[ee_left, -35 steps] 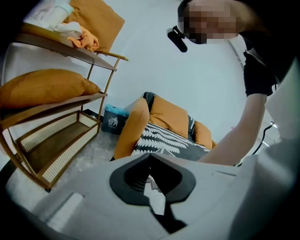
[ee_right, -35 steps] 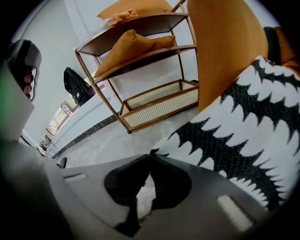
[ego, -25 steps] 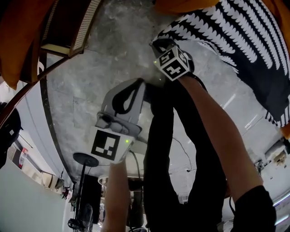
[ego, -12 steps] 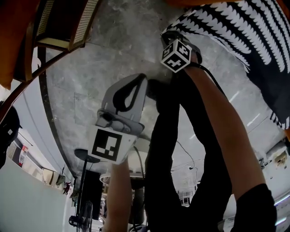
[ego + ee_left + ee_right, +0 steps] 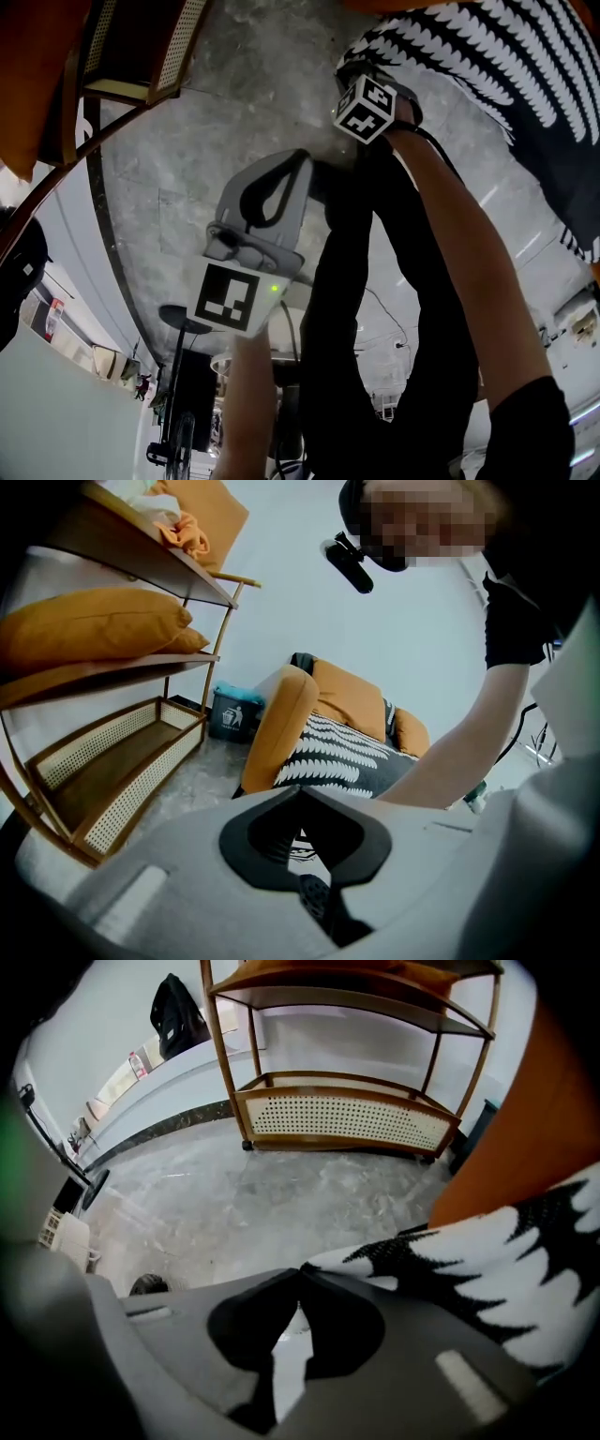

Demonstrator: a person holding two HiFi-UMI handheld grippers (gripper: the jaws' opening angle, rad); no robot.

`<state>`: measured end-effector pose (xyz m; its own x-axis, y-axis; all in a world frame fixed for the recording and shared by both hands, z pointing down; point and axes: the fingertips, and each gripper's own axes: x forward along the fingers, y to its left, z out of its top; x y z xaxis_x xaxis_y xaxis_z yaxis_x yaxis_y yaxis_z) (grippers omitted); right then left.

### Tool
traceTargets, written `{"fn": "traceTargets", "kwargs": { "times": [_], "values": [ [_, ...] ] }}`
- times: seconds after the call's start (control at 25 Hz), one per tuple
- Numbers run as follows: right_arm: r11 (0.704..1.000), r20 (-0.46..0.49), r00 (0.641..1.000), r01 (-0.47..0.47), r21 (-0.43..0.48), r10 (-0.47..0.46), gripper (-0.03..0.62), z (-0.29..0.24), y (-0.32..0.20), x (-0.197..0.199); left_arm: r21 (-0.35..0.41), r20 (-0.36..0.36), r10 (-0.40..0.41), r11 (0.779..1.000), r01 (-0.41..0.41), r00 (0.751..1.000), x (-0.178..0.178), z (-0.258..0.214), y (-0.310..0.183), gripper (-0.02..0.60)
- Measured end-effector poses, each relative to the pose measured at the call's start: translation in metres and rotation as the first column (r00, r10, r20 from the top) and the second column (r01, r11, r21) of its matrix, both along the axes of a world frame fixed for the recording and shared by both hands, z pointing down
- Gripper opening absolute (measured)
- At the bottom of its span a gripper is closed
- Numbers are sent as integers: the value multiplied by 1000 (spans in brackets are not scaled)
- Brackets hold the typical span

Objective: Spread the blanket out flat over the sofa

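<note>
Right gripper [image 5: 300, 1269]: jaw tips pressed together on the pointed corner of the black-and-white blanket [image 5: 497, 1260]. Left gripper [image 5: 300, 789]: jaws closed, nothing between them. The rest of the blanket lies draped over the orange sofa [image 5: 281, 719], at right.

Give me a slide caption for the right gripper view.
Right hand-held gripper pinching the patterned blanket edge over grey floor, rattan shelf behind.

Lower right, blanket [image 5: 506, 1260] was soft matt cloth, black with white print. Orange sofa [image 5: 281, 724] wore matt cloth. Grey mottled floor [image 5: 281, 1185] looked like stone, smooth, faintly glossy. Wood-framed shelf [image 5: 347, 1115] had pale cane-weave panels. Shell of left gripper [image 5: 300, 789] looked matt grey plastic.
</note>
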<state>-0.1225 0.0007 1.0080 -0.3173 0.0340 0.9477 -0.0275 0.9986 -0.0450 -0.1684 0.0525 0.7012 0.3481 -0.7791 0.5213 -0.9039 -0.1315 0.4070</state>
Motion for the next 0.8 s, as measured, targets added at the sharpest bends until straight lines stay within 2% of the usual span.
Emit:
{"fn": "traceTargets", "kwargs": {
  "times": [0.16, 0.56, 0.72, 0.8],
  "values": [
    [999, 30, 999, -30, -12, 30, 104, -19, -5, -15, -1, 5, 0, 1000, 0, 1000, -3, -12, -4, 11],
    [996, 98, 995, -30, -81, 37, 104, -87, 14, -13, -3, 11, -15, 1000, 15, 1000, 9, -59, -28, 11],
    [995, 108, 993, 46, -84, -37, 104, -124, 26, 1, 3, 22, -33, 999, 33, 999, 7, -95, -44, 11],
    [995, 100, 994, 52, -90, -43, 104, -151, 33, 17, 14, 19, -39, 999, 39, 999, 8, -123, -48, 11]
  ]
}}
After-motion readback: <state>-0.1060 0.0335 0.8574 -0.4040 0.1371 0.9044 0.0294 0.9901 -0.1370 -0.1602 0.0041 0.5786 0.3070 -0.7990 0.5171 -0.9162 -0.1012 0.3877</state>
